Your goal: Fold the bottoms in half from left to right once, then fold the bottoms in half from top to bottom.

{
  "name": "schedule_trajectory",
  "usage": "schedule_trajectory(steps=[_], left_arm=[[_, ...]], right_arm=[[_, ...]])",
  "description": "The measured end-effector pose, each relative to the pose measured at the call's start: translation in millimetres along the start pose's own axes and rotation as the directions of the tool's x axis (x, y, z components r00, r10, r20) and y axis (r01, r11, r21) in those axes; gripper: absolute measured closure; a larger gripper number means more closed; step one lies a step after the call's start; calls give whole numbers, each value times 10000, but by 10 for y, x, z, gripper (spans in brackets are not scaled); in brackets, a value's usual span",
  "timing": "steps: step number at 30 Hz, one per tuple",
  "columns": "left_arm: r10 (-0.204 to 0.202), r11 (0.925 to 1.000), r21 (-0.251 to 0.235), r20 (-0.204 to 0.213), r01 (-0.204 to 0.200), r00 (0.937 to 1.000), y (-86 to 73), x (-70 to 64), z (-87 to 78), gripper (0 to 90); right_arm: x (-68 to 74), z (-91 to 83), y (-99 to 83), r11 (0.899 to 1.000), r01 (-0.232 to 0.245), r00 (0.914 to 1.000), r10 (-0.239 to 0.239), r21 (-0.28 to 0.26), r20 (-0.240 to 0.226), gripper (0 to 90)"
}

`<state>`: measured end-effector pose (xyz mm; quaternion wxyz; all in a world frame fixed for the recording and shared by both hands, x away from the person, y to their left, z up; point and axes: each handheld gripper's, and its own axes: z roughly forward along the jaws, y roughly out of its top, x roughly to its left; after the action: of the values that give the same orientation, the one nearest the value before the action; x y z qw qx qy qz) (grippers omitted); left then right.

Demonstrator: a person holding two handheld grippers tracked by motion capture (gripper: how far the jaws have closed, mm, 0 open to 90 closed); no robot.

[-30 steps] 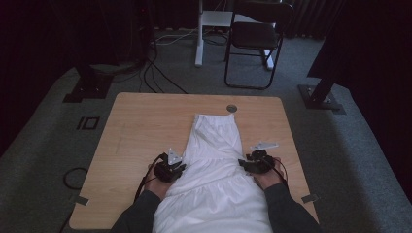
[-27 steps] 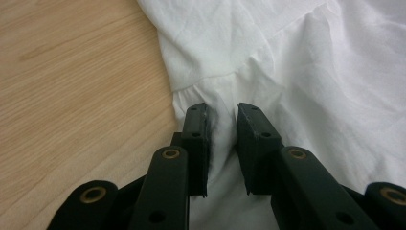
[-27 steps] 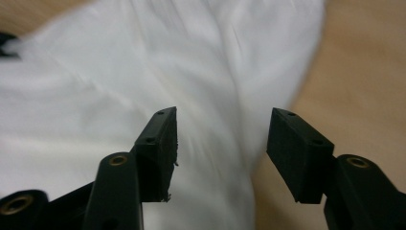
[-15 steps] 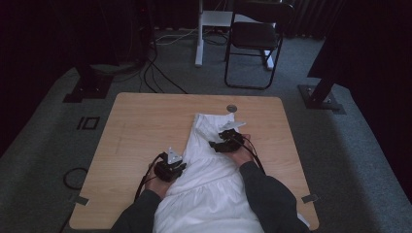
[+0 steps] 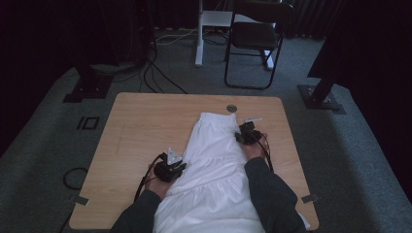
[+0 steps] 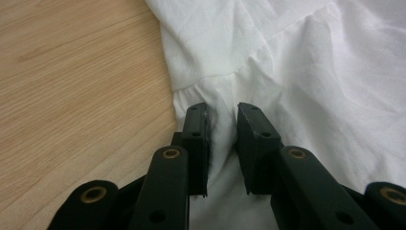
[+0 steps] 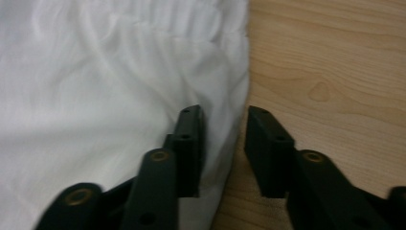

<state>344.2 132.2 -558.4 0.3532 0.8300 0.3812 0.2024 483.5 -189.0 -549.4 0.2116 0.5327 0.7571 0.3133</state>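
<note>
Between the jaws of the left gripper [image 6: 222,139] a fold of the white garment [image 6: 297,81] was bunched, the two black jaws standing a narrow gap apart with cloth filling that gap, so the gripper looked closed on the fabric at the garment's left edge, just below a gathered seam. On the high view the left gripper [image 5: 171,167] sat at that same left edge, near the front half of the table [image 5: 145,131], with the person's left hand [image 5: 158,183] behind it and a black cable looping off toward the table's front. At the garment's opposite edge, the right gripper [image 7: 224,143] straddled the hem: its jaws were parted, one resting on the white cloth and the other over bare wood, with the edge of the garment [image 7: 95,96] running up between them, not clamped. From above, the right gripper [image 5: 248,132] lay farther up the table than the left one, beside the upper right part of the garment [image 5: 214,155], near its gathered waistband. The garment was spread lengthwise down the middle of the wooden table, waistband toward the far side and the wide end draped over the near edge between the person's dark sleeves. A small round grey disc [image 5: 231,108] sat in the tabletop just beyond the waistband. Past the table, on the grey carpet, stood a black folding chair [image 5: 252,43].
</note>
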Motion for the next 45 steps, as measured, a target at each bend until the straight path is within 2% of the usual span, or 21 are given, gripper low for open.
schedule_trajectory(steps=[2, 4, 6, 10, 16, 18, 20, 21, 22, 24, 25, 26, 28, 30, 31, 33, 37, 38, 39, 42, 45], left_arm=[[18, 10000, -5, 25, -18, 10000, -2, -4, -2, 751], [42, 10000, 7, 43, -42, 10000, -6, -9, -8, 751], [47, 10000, 5, 95, -47, 9999, -21, -22, -22, 751], [190, 9998, -8, 218, -190, 9996, -85, -77, -93, 751], [354, 9993, 85, 483, -358, 9982, -243, -219, -282, 750], [464, 9984, 279, 821, -489, 9955, -271, -271, -342, 745], [588, 9962, 566, 1118, -654, 9920, -266, -286, -384, 676], [605, 9953, 688, 1017, -677, 9930, -234, -265, -402, 626], [442, 9972, 563, 953, -497, 9945, -203, -240, -417, 574], [-24, 10000, -25, 792, 26, 9969, -61, -118, -468, 534], [-422, 9975, -537, 653, 457, 9970, 93, -18, -491, 504], [-590, 9942, -862, 678, 648, 9960, 240, 55, -477, 476], [-621, 9920, -1051, 742, 697, 9953, 500, 146, -348, 442], [-621, 9920, -1051, 742, 697, 9953, 500, 146, -348, 437], [-471, 9950, -842, 777, 536, 9959, 773, 192, -43, 397], [-375, 9975, -575, 672, 414, 9970, 877, 199, 182, 375], [-807, 9966, -134, 588, 817, 9950, 898, 261, 520, 348], [-978, 9952, 131, 553, 972, 9937, 881, 282, 608, 343], [-978, 9952, 131, 553, 972, 9937, 881, 282, 608, 332], [-1097, 9933, 425, 591, 1073, 9922, 887, 308, 742, 312], [-1034, 9942, 369, 666, 1011, 9924, 917, 308, 819, 291]], right_arm=[[-27, -5, -13, 9998, -210, 9998, 210, 31, 17, 576], [-45, -15, -15, 9999, -67, 10000, 68, 112, -40, 577], [-49, -25, -29, 9999, 44, 9997, -42, 100, -247, 628], [2, -97, -114, 9997, 253, 9986, -249, 66, -460, 668], [90, -313, -365, 9989, 477, 9950, -473, 22, -875, 666], [127, -387, -462, 9985, 544, 9938, -549, -79, -963, 665], [166, -439, -537, 9980, 597, 9929, -615, -212, -1023, 665], [174, -448, -552, 9974, 674, 9923, -696, -249, -1024, 664], [179, -456, -563, 9974, 672, 9921, -696, -256, -1043, 664], [174, -454, -557, 9973, 688, 9917, -710, -238, -1074, 663], [172, -451, -550, 9972, 712, 9914, -732, -215, -1085, 663], [175, -448, -543, 9974, 697, 9916, -713, -184, -1077, 663], [184, -439, -539, 9974, 692, 9919, -711, -220, -1055, 663], [187, -435, -537, 9974, 673, 9919, -694, -239, -1064, 664], [191, -422, -532, 9976, 620, 9918, -649, -293, -1098, 666], [208, -403, -515, 9975, 616, 9918, -650, -336, -1102, 668], [248, -363, -469, 9972, 680, 9909, -712, -320, -1141, 669], [254, -358, -465, 9972, 671, 9909, -705, -332, -1145, 669], [254, -358, -465, 9972, 671, 9909, -705, -332, -1145, 669], [255, -354, -461, 9970, 703, 9902, -737, -330, -1188, 670], [257, -353, -460, 9970, 702, 9903, -735, -326, -1181, 670]])
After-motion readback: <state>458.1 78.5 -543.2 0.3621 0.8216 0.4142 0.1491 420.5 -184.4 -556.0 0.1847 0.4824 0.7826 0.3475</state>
